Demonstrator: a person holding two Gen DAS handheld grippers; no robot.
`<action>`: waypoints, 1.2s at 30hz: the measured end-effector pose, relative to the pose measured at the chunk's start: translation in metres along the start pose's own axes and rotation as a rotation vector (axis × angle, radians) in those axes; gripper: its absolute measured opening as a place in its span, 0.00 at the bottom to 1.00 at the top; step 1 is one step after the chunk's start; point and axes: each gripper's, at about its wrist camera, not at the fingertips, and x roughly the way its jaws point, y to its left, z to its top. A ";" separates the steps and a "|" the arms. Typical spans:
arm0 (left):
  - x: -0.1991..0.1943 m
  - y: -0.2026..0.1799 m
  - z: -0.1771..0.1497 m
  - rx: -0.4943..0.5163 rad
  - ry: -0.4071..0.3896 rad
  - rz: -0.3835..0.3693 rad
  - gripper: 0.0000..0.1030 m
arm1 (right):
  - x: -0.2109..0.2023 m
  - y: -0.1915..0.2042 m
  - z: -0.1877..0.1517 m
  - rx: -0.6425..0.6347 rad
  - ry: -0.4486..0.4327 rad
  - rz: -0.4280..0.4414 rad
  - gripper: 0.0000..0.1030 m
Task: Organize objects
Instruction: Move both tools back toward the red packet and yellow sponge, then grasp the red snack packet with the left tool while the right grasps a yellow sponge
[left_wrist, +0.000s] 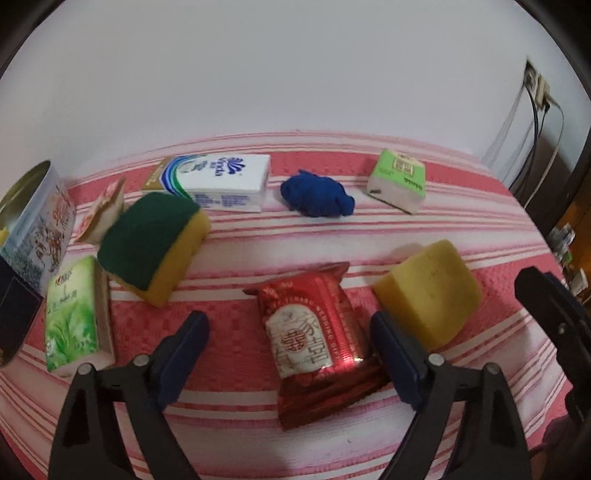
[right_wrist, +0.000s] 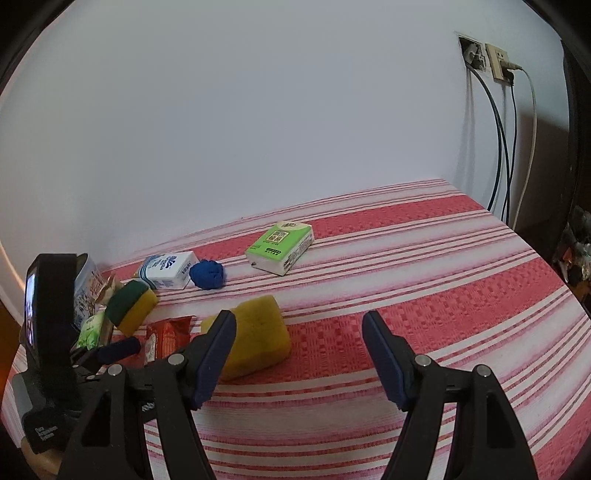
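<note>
- Pink-and-white striped cloth (left_wrist: 498, 229) covers the table, which stands against a plain white wall.
- Red foil packet (left_wrist: 317, 343) with a white label of Chinese characters lies at the centre of the left wrist view, between the spread fingers of the left gripper (left_wrist: 291, 354); the jaws stand wide and clamp nothing.
- Plain yellow sponge (left_wrist: 428, 291) sits at 2 o'clock from the packet, just beside it.
- Right gripper (right_wrist: 299, 354) hangs released over bare cloth, its left finger in front of that same sponge (right_wrist: 255, 332).
- Green-topped yellow sponge (left_wrist: 151, 243) rests tilted at 10 o'clock from the packet.
- Green tissue pack (left_wrist: 74, 317) lies at 9 o'clock, its print too blurred to read.
- White and blue tissue box (left_wrist: 218, 181) reading "Vinda" lies at 11 o'clock, by the wall.
- Blue cloth ball (left_wrist: 317, 195) sits at 12 o'clock.
- Green-faced white box (left_wrist: 397, 179) with unreadable Chinese print lies at 1 o'clock.
- Printed tin (left_wrist: 37, 225) stands open at the far left edge.
- Wall socket (right_wrist: 498, 61) with hanging cables sits at the upper right.
</note>
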 end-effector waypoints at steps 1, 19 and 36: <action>-0.001 0.000 -0.001 0.001 -0.001 -0.004 0.87 | 0.001 0.000 0.000 -0.001 0.002 0.003 0.71; -0.054 0.050 0.000 0.016 -0.217 -0.011 0.38 | 0.026 0.040 -0.002 -0.161 0.110 0.071 0.71; -0.060 0.093 0.002 -0.029 -0.232 0.000 0.38 | 0.066 0.067 -0.012 -0.299 0.220 -0.078 0.67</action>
